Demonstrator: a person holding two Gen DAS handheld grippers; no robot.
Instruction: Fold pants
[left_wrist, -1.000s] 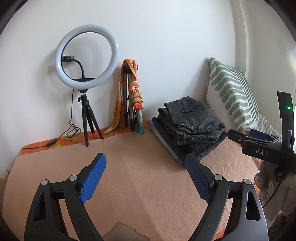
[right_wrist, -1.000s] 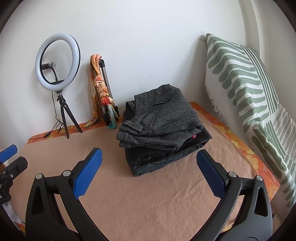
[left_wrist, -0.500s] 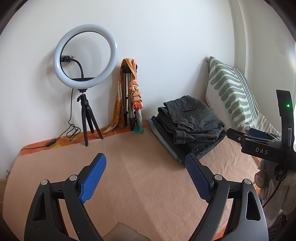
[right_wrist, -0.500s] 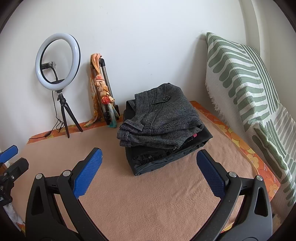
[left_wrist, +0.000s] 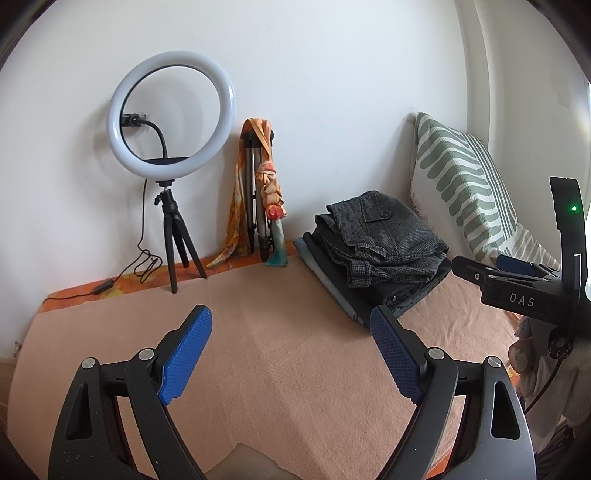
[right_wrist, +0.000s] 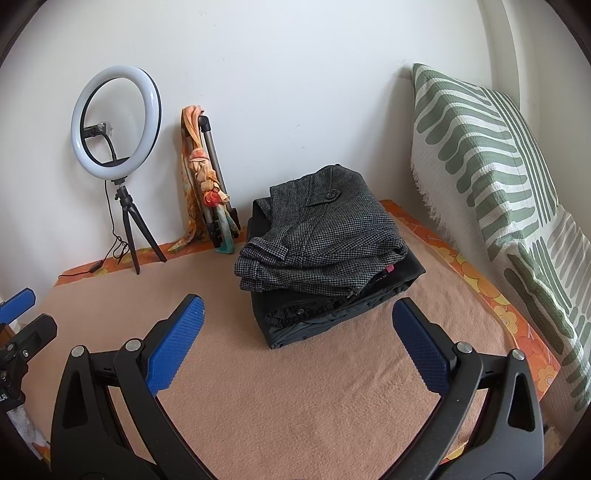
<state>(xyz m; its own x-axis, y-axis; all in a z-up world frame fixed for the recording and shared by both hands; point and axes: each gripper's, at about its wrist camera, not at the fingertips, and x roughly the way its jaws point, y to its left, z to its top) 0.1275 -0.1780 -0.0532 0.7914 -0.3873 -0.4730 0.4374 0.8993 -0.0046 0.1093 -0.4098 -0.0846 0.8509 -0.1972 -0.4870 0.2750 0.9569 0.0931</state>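
Folded grey tweed pants (right_wrist: 325, 240) lie on top of a stack of folded dark pants (right_wrist: 332, 306) at the far right of a peach blanket (right_wrist: 295, 387). The stack also shows in the left wrist view (left_wrist: 384, 243). My left gripper (left_wrist: 291, 354) is open and empty, held above the blanket, left of the stack. My right gripper (right_wrist: 299, 343) is open and empty, just in front of the stack. The right gripper shows side-on in the left wrist view (left_wrist: 517, 284).
A ring light on a small tripod (left_wrist: 170, 114) stands by the wall at the back left. A folded tripod with an orange scarf (left_wrist: 258, 192) leans on the wall. A green-striped pillow (right_wrist: 491, 177) stands along the right side.
Both grippers have drifted back slightly from the stack. Both stay open and empty.
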